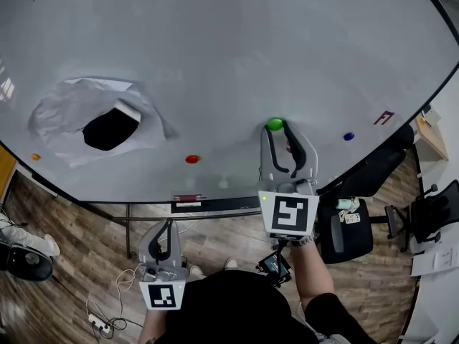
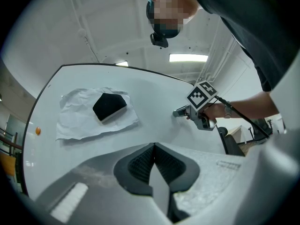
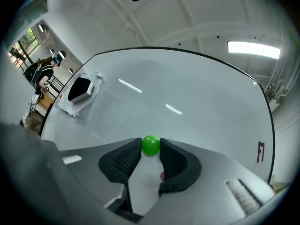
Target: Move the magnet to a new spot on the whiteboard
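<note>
A green ball magnet (image 1: pixel 274 125) (image 3: pixel 150 144) sits on the whiteboard (image 1: pixel 215 49), right of its middle. My right gripper (image 1: pixel 275 127) (image 3: pixel 150 147) is shut on it, one black pad pressing each side. A red magnet (image 1: pixel 288 147) shows on the board just behind those jaws. My left gripper (image 1: pixel 168 224) (image 2: pixel 153 145) hangs low below the board's bottom edge, shut with nothing in it and apart from the board. The left gripper view also catches the right gripper (image 2: pixel 180 111) against the board.
A black eraser (image 1: pixel 110 129) (image 2: pixel 108 106) sits on crumpled white paper (image 1: pixel 64 113) at the board's left. Red (image 1: pixel 191 159), blue (image 1: pixel 348 136) and orange (image 1: pixel 35 157) magnets dot the lower board. Black chairs (image 1: pixel 344 228) stand at the right; cables lie on the wood floor (image 1: pixel 100 321).
</note>
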{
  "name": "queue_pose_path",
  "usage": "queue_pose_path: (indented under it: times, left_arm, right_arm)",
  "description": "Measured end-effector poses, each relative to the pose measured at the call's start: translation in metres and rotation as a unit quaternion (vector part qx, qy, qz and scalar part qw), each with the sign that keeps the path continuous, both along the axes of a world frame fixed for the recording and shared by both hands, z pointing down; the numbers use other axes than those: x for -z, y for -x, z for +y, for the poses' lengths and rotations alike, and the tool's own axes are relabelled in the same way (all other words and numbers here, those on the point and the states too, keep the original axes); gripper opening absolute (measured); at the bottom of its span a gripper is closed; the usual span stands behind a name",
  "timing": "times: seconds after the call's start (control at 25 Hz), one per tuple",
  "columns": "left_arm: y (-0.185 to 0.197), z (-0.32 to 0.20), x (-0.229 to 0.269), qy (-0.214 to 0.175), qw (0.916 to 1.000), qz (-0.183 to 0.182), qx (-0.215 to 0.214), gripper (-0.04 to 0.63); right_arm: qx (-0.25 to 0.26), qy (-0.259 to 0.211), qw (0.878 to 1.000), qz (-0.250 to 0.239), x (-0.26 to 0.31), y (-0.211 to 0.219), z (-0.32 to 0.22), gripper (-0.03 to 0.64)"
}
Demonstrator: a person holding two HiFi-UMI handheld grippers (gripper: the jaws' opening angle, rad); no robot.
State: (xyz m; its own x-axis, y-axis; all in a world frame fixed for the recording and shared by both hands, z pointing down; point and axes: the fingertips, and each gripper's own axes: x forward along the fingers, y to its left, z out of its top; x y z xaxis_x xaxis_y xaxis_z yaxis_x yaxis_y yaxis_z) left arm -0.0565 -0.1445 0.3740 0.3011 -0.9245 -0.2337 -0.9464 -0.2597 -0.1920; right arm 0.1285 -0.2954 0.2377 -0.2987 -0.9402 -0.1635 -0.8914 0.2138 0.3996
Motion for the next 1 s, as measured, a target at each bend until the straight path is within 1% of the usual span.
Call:
queue_pose_path:
  times: [0.16, 0.4, 0.48, 0.64, 0.8, 1.0]
  left_arm:
    - [-0.005, -0.001, 0.0, 0.001, 0.9999, 0.001, -0.01, 0.002]
    - [-0.012, 0.001, 0.001, -0.003, 0.9997, 0.001, -0.024, 0.002]
    - [-0.013, 0.001, 0.0, -0.001, 0.9996, -0.001, -0.028, 0.002]
    - [-0.016, 0.002, -0.001, -0.002, 0.9993, -0.003, -0.036, 0.002]
    - [-0.019, 0.005, -0.003, 0.002, 0.999, -0.008, -0.044, 0.002]
    - [-0.016, 0.01, -0.001, -0.001, 0.9988, -0.003, -0.048, 0.002]
  right_arm:
    - [0.003, -0.006, 1.0, -0.004, 0.003, -0.002, 0.008, 0.126]
    - [0.029, -0.015, 0.999, -0.038, 0.007, -0.005, 0.023, 0.126]
    - [0.036, -0.027, 0.998, -0.043, 0.011, -0.005, 0.028, 0.126]
    - [0.039, -0.028, 0.998, -0.037, 0.01, 0.0, 0.039, 0.126]
    - [0.054, -0.031, 0.997, -0.033, 0.006, 0.013, 0.052, 0.126]
    - [0.073, -0.017, 0.996, -0.039, -0.005, 0.025, 0.069, 0.126]
